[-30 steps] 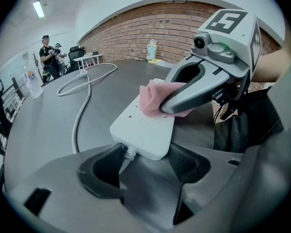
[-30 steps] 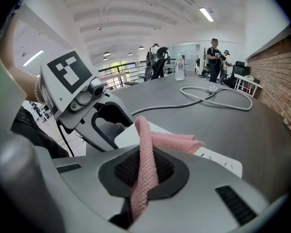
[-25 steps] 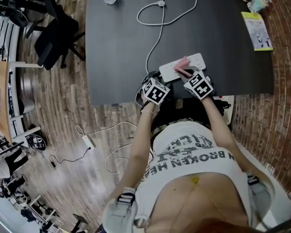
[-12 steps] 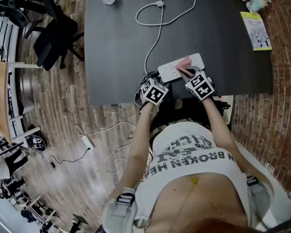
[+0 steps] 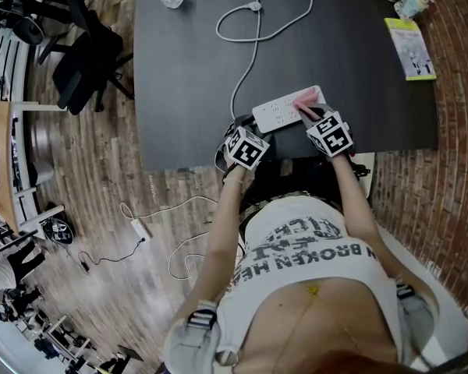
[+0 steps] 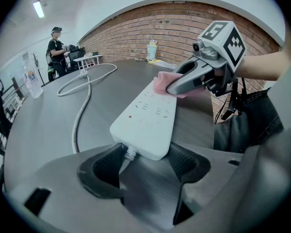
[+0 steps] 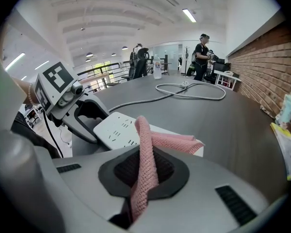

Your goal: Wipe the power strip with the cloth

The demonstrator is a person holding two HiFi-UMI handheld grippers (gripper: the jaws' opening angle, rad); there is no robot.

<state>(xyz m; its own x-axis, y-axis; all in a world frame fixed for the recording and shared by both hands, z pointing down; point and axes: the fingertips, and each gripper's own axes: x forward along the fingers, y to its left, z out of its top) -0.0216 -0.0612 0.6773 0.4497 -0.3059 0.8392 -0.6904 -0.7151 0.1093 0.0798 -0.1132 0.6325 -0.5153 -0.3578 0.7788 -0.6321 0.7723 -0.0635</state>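
Head view has the white power strip lying flat near the front edge of the dark table. Its long axis runs across the person's front, rising slightly away from the person toward the right. The cable end points at the left tongs. From there the white cable leads off to a loop farther back on the table. The socket face is up, and the left gripper view shows a small red dot on it near the cable end.

The left tongs are clenched on the strip's cable end, one jaw against each side of it. The right tongs are at the opposite end, grasping a pink cloth. Their jaws are pinched on a fold of the cloth, and its free part lies across the strip's top there.

Each pair of tongs carries a cube with black-and-white square markers. On the person's shirt only the word "BROKEN" can be read clearly. A yellow-edged booklet lies well apart at the table's right side, its print too small to read.
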